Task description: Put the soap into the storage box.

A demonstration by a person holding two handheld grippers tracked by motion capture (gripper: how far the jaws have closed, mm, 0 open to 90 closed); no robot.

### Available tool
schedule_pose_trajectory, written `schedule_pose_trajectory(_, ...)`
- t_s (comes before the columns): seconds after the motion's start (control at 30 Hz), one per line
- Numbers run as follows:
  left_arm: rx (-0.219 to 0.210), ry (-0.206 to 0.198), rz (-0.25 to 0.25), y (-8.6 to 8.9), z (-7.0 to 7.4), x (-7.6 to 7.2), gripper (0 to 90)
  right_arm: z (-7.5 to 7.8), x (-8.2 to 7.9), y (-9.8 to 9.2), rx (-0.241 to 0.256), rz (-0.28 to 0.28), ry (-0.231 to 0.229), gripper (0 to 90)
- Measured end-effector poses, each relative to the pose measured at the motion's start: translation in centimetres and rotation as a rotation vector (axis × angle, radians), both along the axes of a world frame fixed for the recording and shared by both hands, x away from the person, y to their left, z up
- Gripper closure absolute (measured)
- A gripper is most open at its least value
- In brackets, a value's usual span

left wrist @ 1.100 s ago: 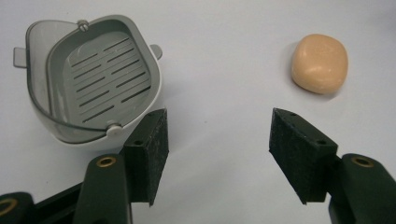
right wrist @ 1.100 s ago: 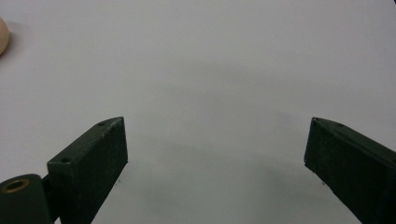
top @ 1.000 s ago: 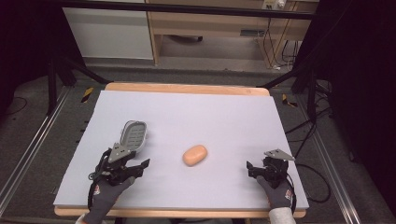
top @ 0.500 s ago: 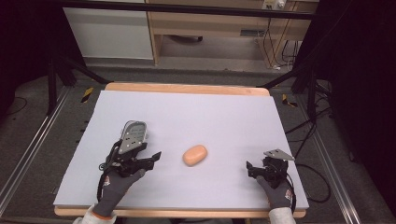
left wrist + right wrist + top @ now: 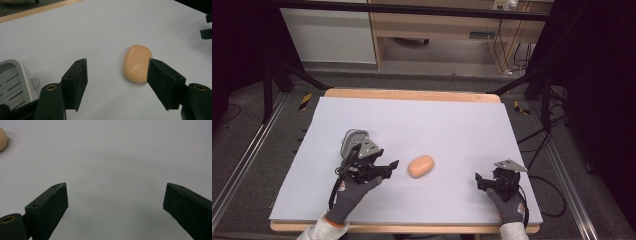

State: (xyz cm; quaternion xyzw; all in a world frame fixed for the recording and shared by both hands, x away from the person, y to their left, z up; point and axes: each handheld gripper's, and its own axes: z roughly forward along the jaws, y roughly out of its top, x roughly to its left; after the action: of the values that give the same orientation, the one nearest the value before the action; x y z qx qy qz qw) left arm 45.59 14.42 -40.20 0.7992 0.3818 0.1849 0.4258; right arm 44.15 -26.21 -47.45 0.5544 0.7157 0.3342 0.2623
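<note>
So the left gripper [image 5: 389,167] is wide open, lined up on the soap [image 5: 420,166] mid-worktop [image 5: 462,125], probably to grab it for the dish [image 5: 353,139] behind. Right gripper [image 5: 479,181] sits open, parked aside.

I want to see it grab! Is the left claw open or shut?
Open. The left gripper's black jaws stand wide apart, with the orange oval soap bar not yet between them.

A smooth orange oval soap bar [image 5: 420,166] lies flat on the white tabletop [image 5: 452,125].
</note>
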Motion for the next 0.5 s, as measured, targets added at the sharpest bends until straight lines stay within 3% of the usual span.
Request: schedule_pose_trajectory(0.5, 0.051, 0.039, -0.051, -3.7, -1.0, 1.5, 29.7, 0.1, 0.0, 0.0, 0.009, 0.011, -0.005, 6.0)
